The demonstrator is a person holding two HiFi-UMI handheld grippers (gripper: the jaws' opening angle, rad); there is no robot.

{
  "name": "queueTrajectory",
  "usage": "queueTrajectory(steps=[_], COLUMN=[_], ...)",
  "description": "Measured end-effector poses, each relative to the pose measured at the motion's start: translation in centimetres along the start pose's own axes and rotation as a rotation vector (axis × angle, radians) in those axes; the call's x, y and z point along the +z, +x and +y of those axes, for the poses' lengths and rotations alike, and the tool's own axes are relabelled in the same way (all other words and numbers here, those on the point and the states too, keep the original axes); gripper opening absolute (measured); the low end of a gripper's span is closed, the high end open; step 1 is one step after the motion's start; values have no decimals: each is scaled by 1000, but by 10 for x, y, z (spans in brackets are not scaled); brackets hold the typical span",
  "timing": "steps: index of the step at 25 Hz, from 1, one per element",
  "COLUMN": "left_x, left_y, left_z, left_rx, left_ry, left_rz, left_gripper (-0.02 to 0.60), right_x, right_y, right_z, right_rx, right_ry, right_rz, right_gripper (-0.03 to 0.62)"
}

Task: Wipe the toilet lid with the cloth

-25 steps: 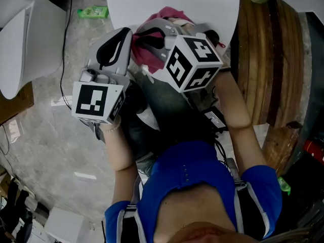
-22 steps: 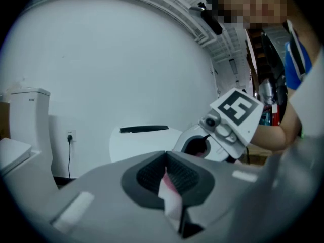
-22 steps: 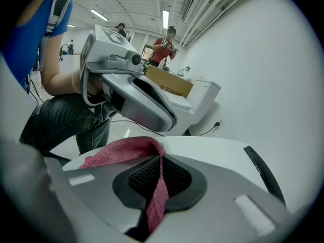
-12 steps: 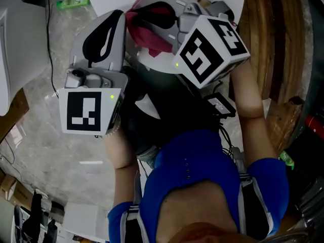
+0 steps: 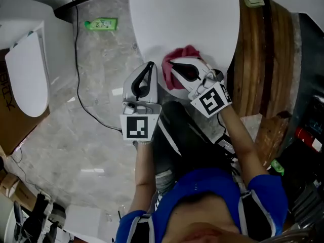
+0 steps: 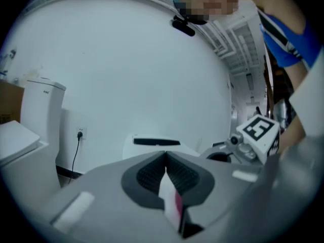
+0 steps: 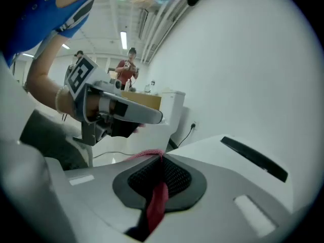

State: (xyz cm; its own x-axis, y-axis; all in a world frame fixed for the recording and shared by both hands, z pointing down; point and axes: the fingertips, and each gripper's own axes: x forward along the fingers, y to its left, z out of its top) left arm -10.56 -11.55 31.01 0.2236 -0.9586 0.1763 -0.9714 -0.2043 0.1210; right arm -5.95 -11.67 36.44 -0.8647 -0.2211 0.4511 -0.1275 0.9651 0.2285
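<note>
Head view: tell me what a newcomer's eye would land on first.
The red cloth stands out against the white toilet lid, pinched in the right gripper at the lid's near edge. Next come the black-and-white marker cubes, one on each gripper. The left gripper is shut, just left of the cloth, by the lid's rim.

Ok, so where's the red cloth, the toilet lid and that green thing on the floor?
cloth point(image 5: 182, 52): head view, on its bunched red top.
toilet lid point(image 5: 182, 19): head view, on its bare white middle.
green thing point(image 5: 101, 23): head view, on its middle.
</note>
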Motion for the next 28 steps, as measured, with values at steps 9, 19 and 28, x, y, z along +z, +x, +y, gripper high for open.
queueTrajectory(steps=[9, 19, 28], left_x=[262, 477, 516], left_y=[-75, -189, -269], left_z=[-98, -220, -259], left_rx=[-48, 7, 1], left_ry=[6, -3, -5], left_rz=[-160, -231, -280], left_gripper=[3, 2, 0], right_x=[244, 435, 498], right_y=[-186, -395, -448], right_z=[-45, -43, 4], right_rx=[-161, -266, -356], right_ry=[240, 270, 206], right_rz=[-310, -406, -450], right_gripper=[9, 11, 11])
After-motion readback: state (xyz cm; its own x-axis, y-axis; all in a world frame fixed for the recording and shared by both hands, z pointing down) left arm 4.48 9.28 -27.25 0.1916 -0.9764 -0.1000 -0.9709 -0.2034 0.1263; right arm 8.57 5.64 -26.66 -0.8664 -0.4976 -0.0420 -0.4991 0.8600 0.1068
